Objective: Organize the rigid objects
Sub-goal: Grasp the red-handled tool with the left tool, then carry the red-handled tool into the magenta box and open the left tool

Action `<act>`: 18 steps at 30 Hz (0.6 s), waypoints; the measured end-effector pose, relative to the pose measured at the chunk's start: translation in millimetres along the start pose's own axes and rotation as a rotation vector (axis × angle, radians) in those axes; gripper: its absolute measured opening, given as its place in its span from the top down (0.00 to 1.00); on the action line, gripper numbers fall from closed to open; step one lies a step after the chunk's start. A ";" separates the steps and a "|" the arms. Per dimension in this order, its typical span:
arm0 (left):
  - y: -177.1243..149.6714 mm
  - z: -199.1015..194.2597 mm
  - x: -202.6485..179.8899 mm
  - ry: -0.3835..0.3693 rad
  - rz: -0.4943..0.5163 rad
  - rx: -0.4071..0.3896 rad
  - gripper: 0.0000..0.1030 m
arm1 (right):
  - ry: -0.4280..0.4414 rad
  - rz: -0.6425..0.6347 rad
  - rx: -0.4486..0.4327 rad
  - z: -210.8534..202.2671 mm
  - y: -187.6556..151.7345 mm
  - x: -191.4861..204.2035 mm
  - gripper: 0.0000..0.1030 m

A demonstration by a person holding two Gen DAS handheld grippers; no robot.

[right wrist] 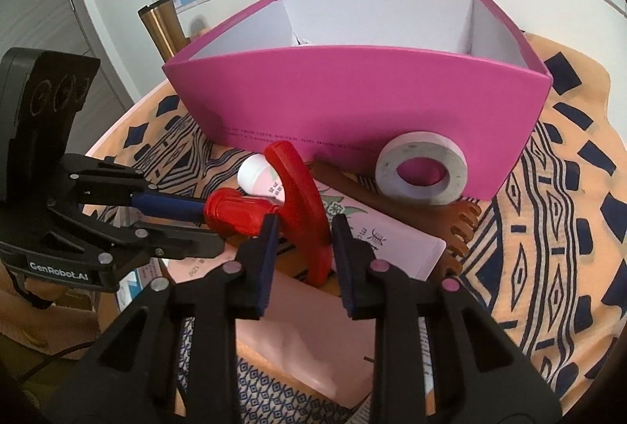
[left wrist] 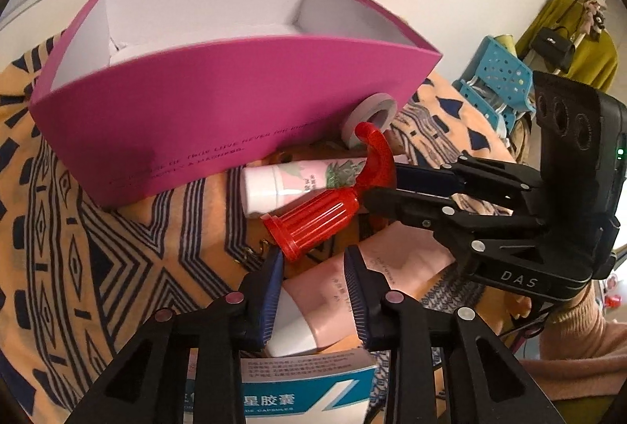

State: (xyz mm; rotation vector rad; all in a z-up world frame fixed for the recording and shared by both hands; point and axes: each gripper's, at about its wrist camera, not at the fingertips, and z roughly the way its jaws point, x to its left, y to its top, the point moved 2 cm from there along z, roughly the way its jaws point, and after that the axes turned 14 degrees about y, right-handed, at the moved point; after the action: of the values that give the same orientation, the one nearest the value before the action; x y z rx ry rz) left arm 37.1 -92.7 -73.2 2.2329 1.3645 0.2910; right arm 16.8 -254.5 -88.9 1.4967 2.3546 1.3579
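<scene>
Both tongs clamp one thing: left gripper (left wrist: 313,267) pinches the ribbed handle, right gripper (right wrist: 303,228) the curved arm. Pink box (left wrist: 219,102) stands just behind. Red hook (left wrist: 313,216), glossy plastic, sits before it above the tubes (left wrist: 298,181); seen from the left wrist, its handle runs lower-left to upper-right, tip curling toward the box.

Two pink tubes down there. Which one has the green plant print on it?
The printed tube lies right by the pink box, partly behind the red hook tool. The plain tube, closer to the left wrist camera, is bare pale pink.
</scene>
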 end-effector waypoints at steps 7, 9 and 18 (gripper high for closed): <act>7.1 -14.8 -8.2 -0.014 0.012 -0.039 0.70 | 0.018 0.009 -0.031 -13.7 3.4 2.6 0.73; 9.9 -18.4 -9.7 -0.013 0.017 -0.052 0.70 | 0.016 0.007 -0.037 -17.6 4.0 4.9 0.73; 24.5 -40.0 -14.5 -0.016 0.032 -0.109 0.70 | 0.016 -0.004 -0.079 -36.2 12.9 9.2 0.73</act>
State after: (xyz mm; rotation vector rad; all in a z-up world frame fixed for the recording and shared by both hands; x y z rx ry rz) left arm 32.0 -102.3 -25.4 2.1641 1.2753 0.3491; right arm 4.7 -269.1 -54.1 1.4645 2.2833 1.4487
